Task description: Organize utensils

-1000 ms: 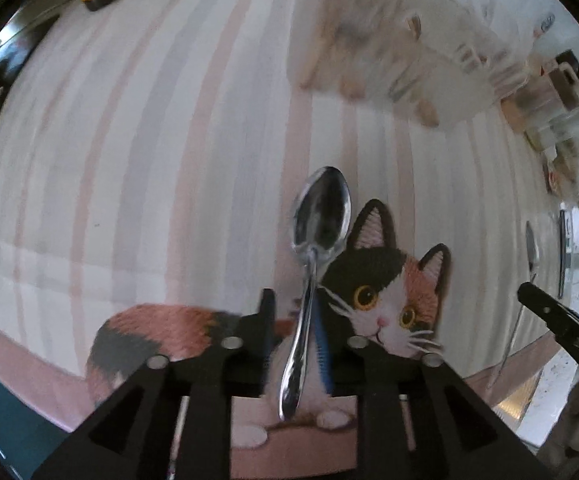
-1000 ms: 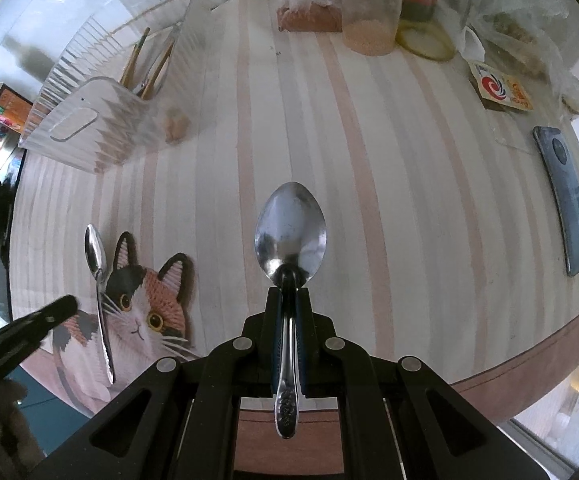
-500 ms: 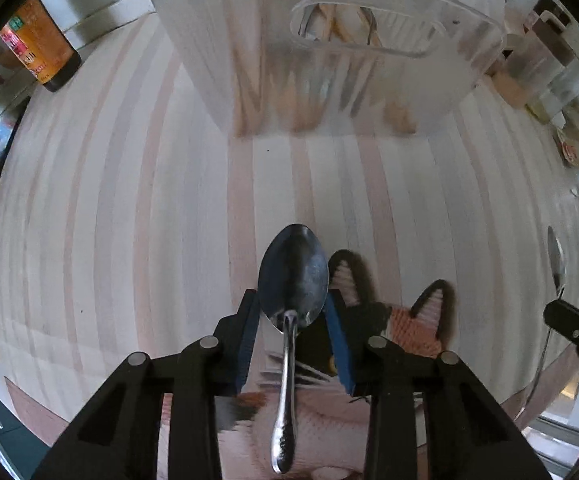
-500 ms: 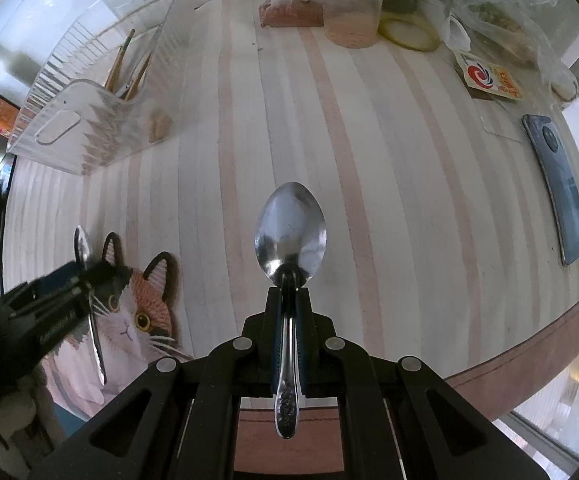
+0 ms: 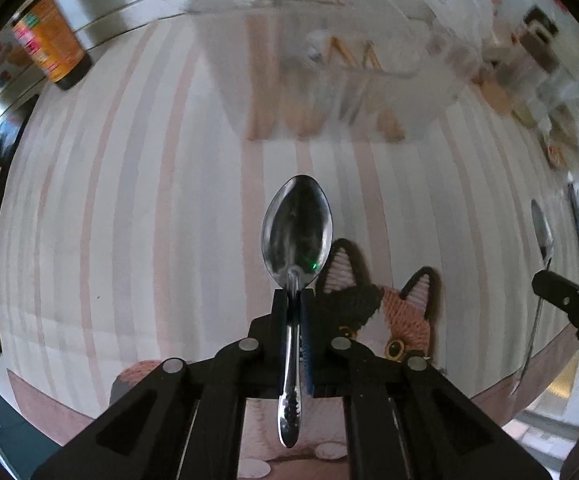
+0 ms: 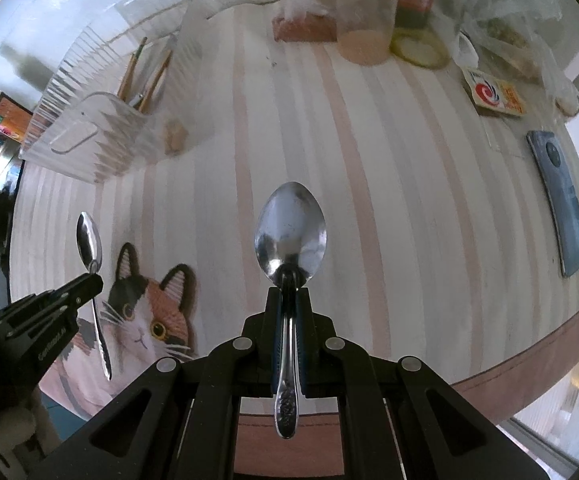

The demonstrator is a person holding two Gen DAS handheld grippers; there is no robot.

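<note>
Spoons occupy both our grippers. One polished steel spoon [image 5: 296,240] sits at centre frame, its neck pinched by our black left gripper [image 5: 294,296], bowl pointing up-frame, long axis along the fingers. Our black right gripper [image 6: 288,294] clamps a second steel spoon [image 6: 290,236] the same way. Only the right view shows the blue phone [image 6: 559,196] at right; the clear ribbed plastic organizer [image 6: 101,132] lies upper left there, blurred at top in the left view.
</note>
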